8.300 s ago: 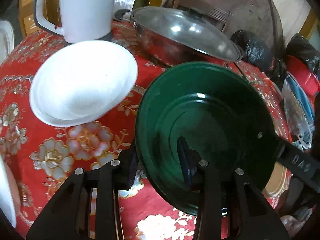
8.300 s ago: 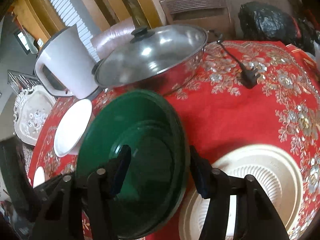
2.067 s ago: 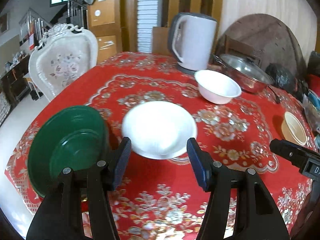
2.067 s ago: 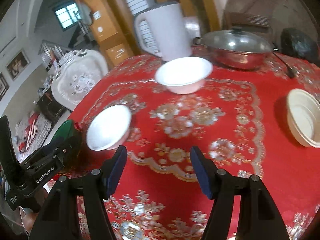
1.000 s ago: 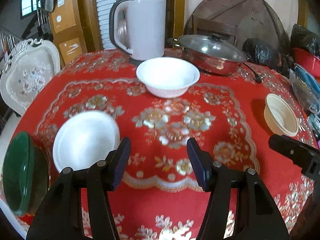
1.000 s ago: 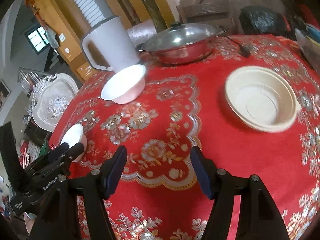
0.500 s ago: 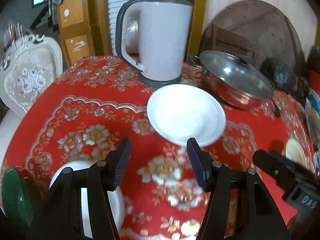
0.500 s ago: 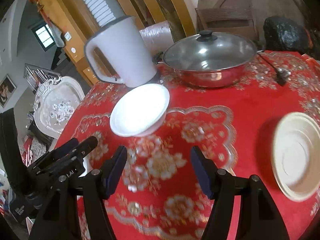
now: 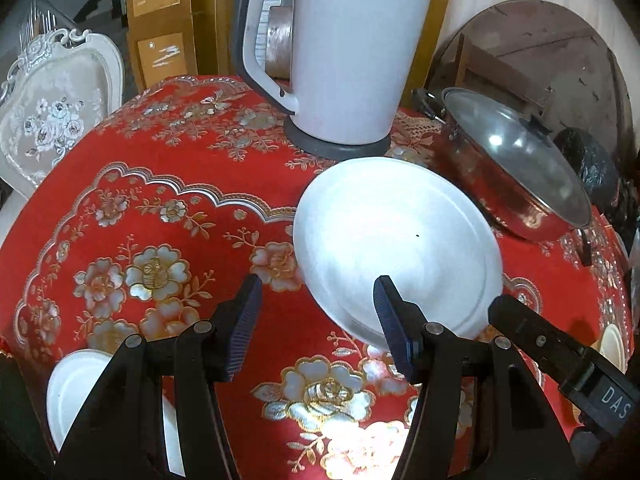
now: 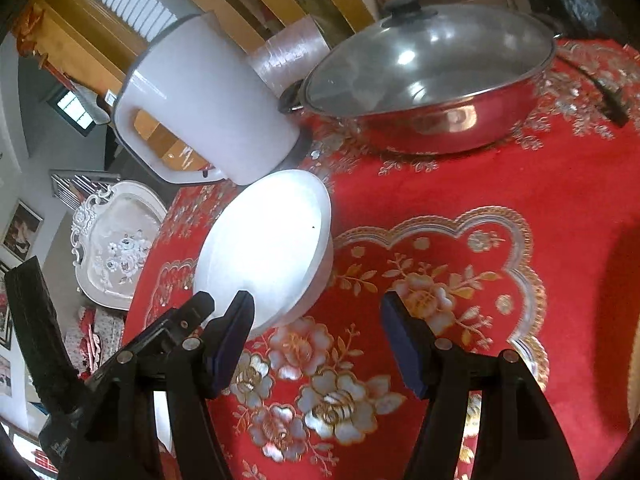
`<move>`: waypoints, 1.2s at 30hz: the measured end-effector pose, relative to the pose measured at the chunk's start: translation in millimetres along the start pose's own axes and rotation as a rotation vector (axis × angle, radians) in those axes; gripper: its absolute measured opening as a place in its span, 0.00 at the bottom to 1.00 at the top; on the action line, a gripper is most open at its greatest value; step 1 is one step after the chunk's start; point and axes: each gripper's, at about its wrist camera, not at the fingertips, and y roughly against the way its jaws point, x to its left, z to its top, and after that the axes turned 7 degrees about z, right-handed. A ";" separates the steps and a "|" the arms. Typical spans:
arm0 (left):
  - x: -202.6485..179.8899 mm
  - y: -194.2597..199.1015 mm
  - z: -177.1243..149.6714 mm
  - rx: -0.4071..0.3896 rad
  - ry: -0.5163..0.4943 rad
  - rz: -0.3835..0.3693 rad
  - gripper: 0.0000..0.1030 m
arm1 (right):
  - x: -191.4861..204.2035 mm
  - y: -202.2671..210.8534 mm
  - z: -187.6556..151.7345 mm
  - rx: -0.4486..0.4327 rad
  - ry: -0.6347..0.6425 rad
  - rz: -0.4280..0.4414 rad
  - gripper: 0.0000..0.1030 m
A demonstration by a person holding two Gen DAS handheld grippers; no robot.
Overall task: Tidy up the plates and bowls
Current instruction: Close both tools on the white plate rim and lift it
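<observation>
A large white bowl [image 9: 396,256] stands on the red flowered tablecloth [image 9: 160,200], just in front of the kettle. My left gripper [image 9: 318,324] is open above the cloth; the bowl's near rim lies just ahead, partly behind its right finger [image 9: 394,328], and the pads do not press on it. In the right wrist view the same white bowl [image 10: 268,248] sits ahead and left of my open right gripper [image 10: 318,344], whose left finger [image 10: 232,344] is close to the rim. A smaller white bowl [image 9: 76,392] lies at the lower left, partly hidden.
A white kettle [image 9: 344,52] and a steel pot with a glass lid [image 9: 516,172] stand right behind the bowl. A cream bowl [image 9: 612,344] peeks in at the right edge. A white carved chair [image 10: 116,240] stands beyond the table's left edge.
Both grippers have come forward and lower toward the large white bowl, which now fills more of each view. The green bowl has slipped out of the left view. Jaw openings look unchanged.
</observation>
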 end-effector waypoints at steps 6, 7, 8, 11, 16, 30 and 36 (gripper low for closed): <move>-9.3 -14.0 -0.9 0.029 -0.044 0.019 0.57 | 2.0 -16.9 5.0 0.020 0.022 -0.022 0.64; -10.2 -16.1 -1.6 0.033 -0.048 0.022 0.57 | 2.5 -19.9 5.6 0.023 0.029 -0.025 0.64; -10.0 -17.7 -2.2 0.037 -0.047 0.023 0.57 | 2.3 -21.8 6.3 0.023 0.034 -0.028 0.64; -11.3 -22.7 -3.5 0.046 -0.055 0.029 0.57 | 1.4 -26.5 8.5 0.022 0.042 -0.033 0.64; -17.3 -30.4 -7.0 0.068 -0.083 0.038 0.57 | 6.4 -30.8 10.3 0.026 0.090 -0.050 0.64; -24.2 -30.6 -8.8 0.115 -0.115 -0.050 0.54 | 14.1 -29.8 5.6 0.058 0.185 -0.067 0.49; -33.9 -13.6 -25.8 0.140 -0.166 -0.085 0.54 | 22.9 -14.1 -5.7 0.076 0.209 -0.036 0.49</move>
